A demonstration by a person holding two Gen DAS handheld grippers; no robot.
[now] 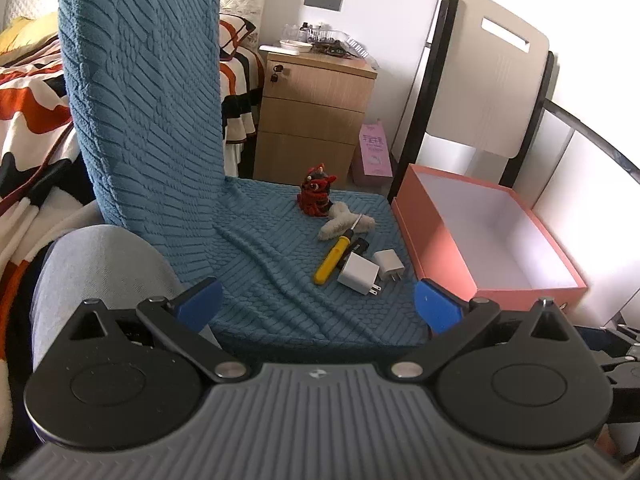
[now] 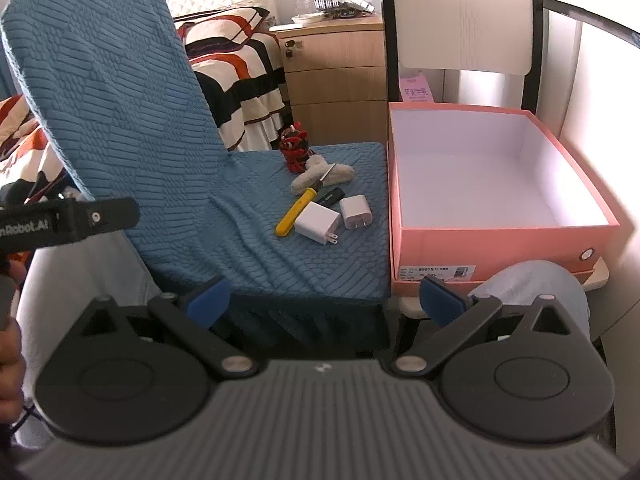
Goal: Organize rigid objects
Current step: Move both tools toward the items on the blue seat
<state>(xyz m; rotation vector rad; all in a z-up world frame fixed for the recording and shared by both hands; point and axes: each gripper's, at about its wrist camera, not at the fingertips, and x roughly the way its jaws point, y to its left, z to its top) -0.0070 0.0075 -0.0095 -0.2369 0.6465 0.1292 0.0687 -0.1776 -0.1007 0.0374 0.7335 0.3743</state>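
On the blue chair seat [image 1: 280,272] lie a yellow-handled screwdriver [image 1: 333,258], two white plug chargers [image 1: 358,273] [image 1: 389,264], a small black stick [image 1: 359,246], a beige plush [image 1: 344,222] and a red-black toy figure [image 1: 316,196]. The same items show in the right wrist view: the screwdriver [image 2: 296,212], the chargers [image 2: 318,223] [image 2: 356,211], the black stick [image 2: 331,197]. An open pink box [image 1: 440,240] [image 2: 500,240] stands to the right, empty. My left gripper [image 1: 318,306] is open and empty above the seat's front edge. My right gripper [image 2: 324,304] is open and empty, in front of the seat.
The chair's blue back [image 2: 108,100] rises at left. A wooden drawer cabinet [image 1: 316,116] and a bed with striped blanket [image 1: 24,92] stand behind. The left gripper's body [image 2: 68,224] shows at left in the right wrist view. A white chair back [image 1: 492,72] stands behind the box.
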